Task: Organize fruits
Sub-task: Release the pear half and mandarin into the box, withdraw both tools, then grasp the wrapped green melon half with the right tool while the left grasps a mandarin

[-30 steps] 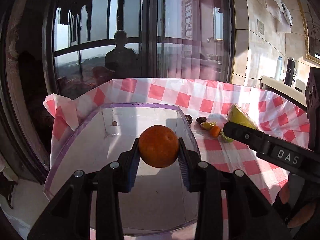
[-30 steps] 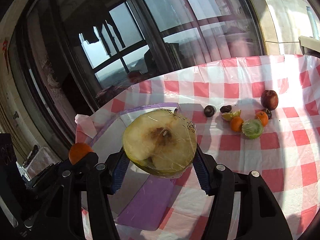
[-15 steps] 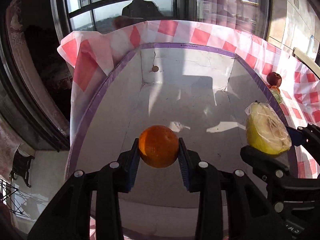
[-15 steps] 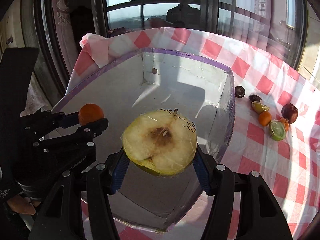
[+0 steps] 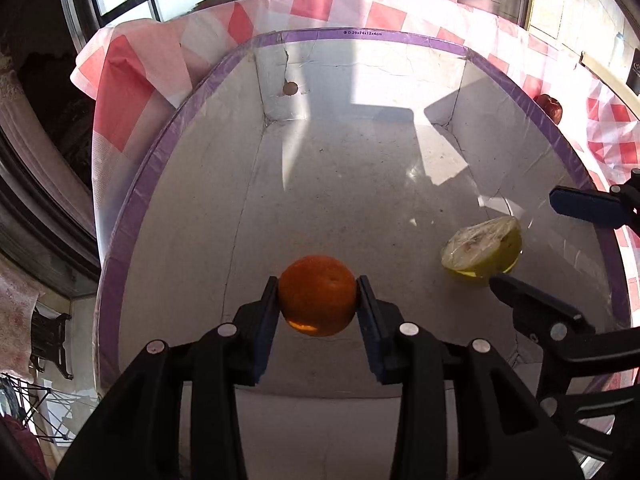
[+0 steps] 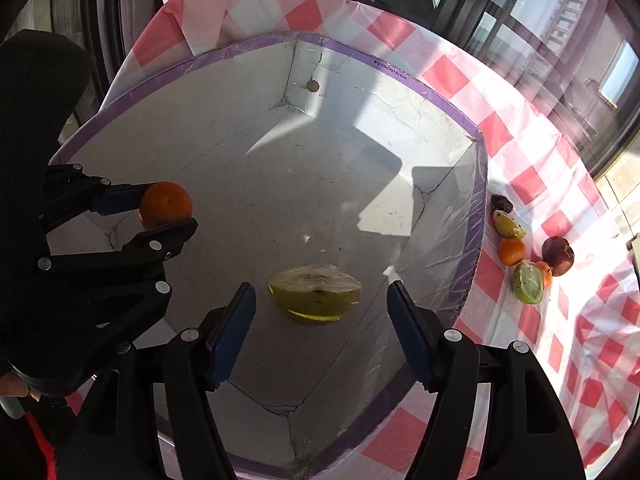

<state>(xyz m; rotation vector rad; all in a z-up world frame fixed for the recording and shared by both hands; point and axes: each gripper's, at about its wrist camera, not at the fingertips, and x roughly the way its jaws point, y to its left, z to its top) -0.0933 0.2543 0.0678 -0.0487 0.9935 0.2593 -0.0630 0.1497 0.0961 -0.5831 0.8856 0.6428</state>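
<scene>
My left gripper [image 5: 318, 300] is shut on an orange [image 5: 317, 295] and holds it over the floor of the white box with a purple rim [image 5: 360, 34]. My right gripper [image 6: 320, 320] is open, its jaws wide apart. The wrapped half apple [image 6: 316, 292] lies between and below them on the box floor. In the left wrist view the half apple [image 5: 482, 249] sits at the right, between the right gripper's fingers [image 5: 584, 208]. In the right wrist view the orange [image 6: 166, 205] shows at the left in the left gripper [image 6: 164, 216].
Several small fruits lie on the red-checked cloth [image 6: 560, 340] right of the box: a red apple [image 6: 558, 255], a small orange [image 6: 511, 251], a wrapped green half fruit [image 6: 528, 283], a yellow-green piece [image 6: 507, 225] and a dark fruit [image 6: 502, 202]. Windows stand behind the table.
My right gripper has opened and let go of the half apple, which now lies on the box floor. Both grippers have come lower into the box. The left still holds the orange.
</scene>
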